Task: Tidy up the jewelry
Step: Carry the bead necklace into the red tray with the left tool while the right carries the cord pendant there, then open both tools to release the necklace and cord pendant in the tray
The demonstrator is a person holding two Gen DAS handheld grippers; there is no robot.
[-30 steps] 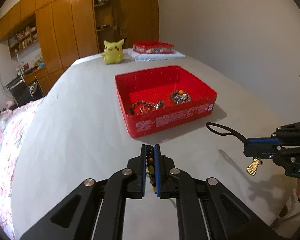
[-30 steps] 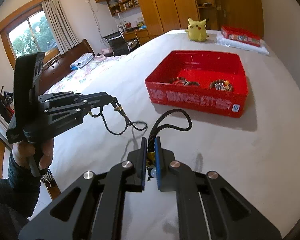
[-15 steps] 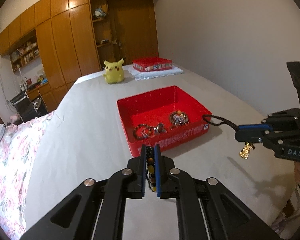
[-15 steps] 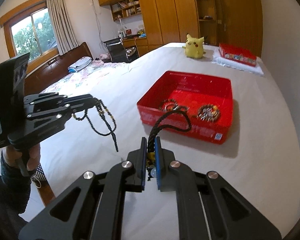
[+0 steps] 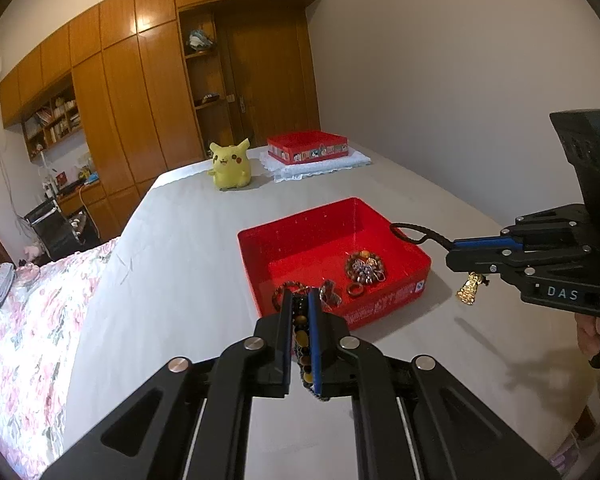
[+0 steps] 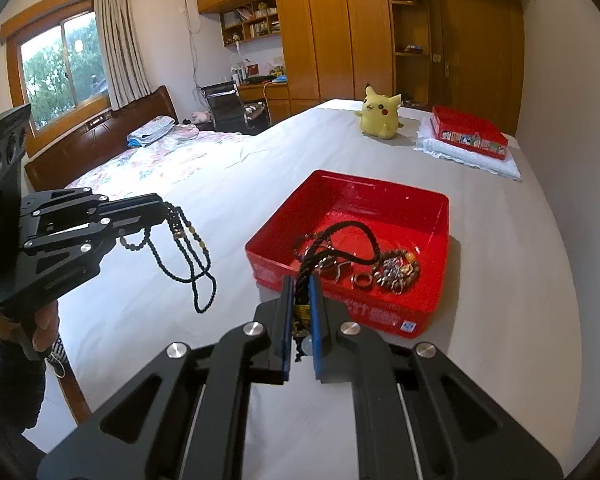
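Note:
A red tray (image 5: 384, 218) (image 6: 440, 216) on the white bed holds several bracelets (image 5: 365, 267) and a ring (image 6: 363, 280). My left gripper (image 5: 301, 300) (image 6: 160, 202) is shut on a black bead necklace (image 5: 302, 340) (image 6: 188, 256), which hangs in the air left of the tray. My right gripper (image 6: 301, 284) (image 5: 454, 245) is shut on a black cord necklace (image 6: 340, 236) (image 5: 416, 234) with a gold pendant (image 5: 469, 288), held above the tray's near right corner.
A yellow plush toy (image 5: 230, 165) (image 6: 380, 117) sits at the far end of the bed. A red box (image 5: 307, 148) (image 6: 468, 134) rests on a folded white cloth beside it. A flowered quilt (image 5: 20, 320) lies to the left. Wooden wardrobes stand behind.
Both grippers have risen and moved toward the tray with their necklaces. The bead necklace now hangs free of the bed. The cord loop is now over the tray.

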